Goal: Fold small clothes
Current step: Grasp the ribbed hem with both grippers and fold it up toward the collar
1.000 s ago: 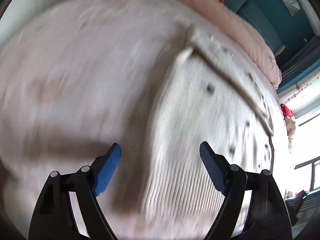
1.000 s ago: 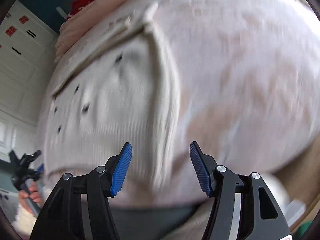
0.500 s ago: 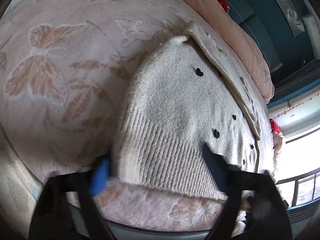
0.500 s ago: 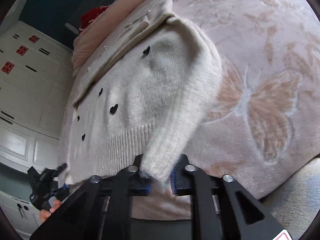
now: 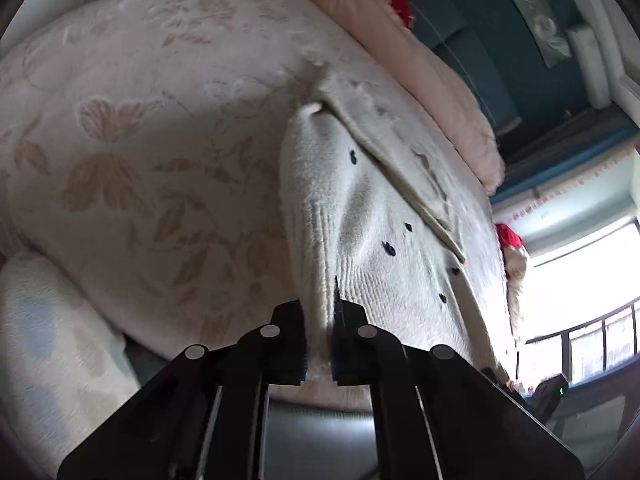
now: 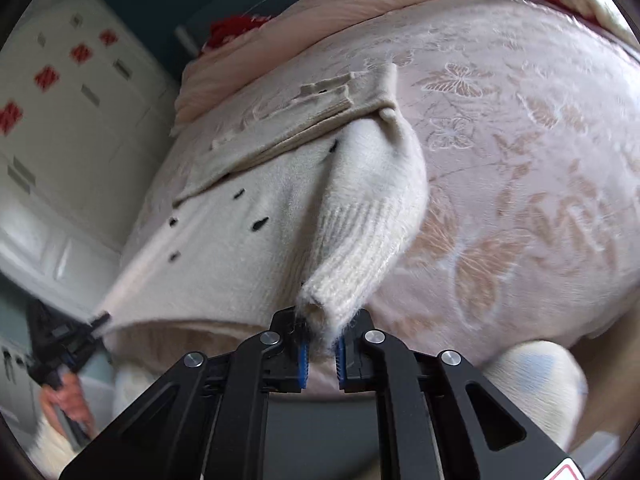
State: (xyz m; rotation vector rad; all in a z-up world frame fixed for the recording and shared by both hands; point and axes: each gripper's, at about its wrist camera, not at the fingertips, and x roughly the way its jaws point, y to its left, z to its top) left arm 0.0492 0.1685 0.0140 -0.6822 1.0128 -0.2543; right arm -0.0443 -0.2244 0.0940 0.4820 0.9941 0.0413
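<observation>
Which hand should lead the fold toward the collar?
Probably neither; both. The left gripper and right gripper are each shut on a hem corner of the sweater, lifted off the bedspread, so they should carry it together.

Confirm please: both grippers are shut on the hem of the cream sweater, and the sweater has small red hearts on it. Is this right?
Not quite. The hearts on the cream sweater are black, not red, as the left wrist view shows. The rest holds: left gripper and right gripper each have jaws shut on its hem.
</observation>
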